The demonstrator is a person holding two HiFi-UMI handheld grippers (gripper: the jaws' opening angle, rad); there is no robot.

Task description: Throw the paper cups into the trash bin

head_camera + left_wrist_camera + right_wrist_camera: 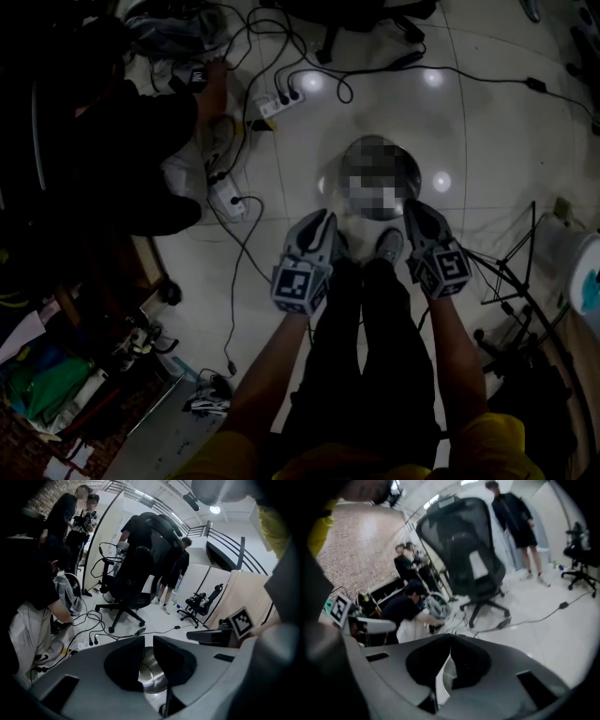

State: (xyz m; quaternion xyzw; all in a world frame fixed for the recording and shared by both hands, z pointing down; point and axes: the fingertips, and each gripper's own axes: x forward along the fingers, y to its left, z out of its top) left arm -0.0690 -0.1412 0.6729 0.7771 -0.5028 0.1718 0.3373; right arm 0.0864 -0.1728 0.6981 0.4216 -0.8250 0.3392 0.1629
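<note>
Both claws hang over the steel trash bin (149, 674) by the feet. Left gripper (149, 644) jaws slightly apart, empty. Right gripper (450, 649) jaws together, empty. No paper cups in any view: drop looks done, next means finding another cup. Cables (246, 202) and crouching person (122, 159) left, stand legs (511, 272) right.

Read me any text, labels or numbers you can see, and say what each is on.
No readable text in any view.
Cubes on left gripper and right gripper: square black-and-white markers, no letters or digits.
Teal patch on the white container: too blurred to read.
On the bin: no print shows.
</note>
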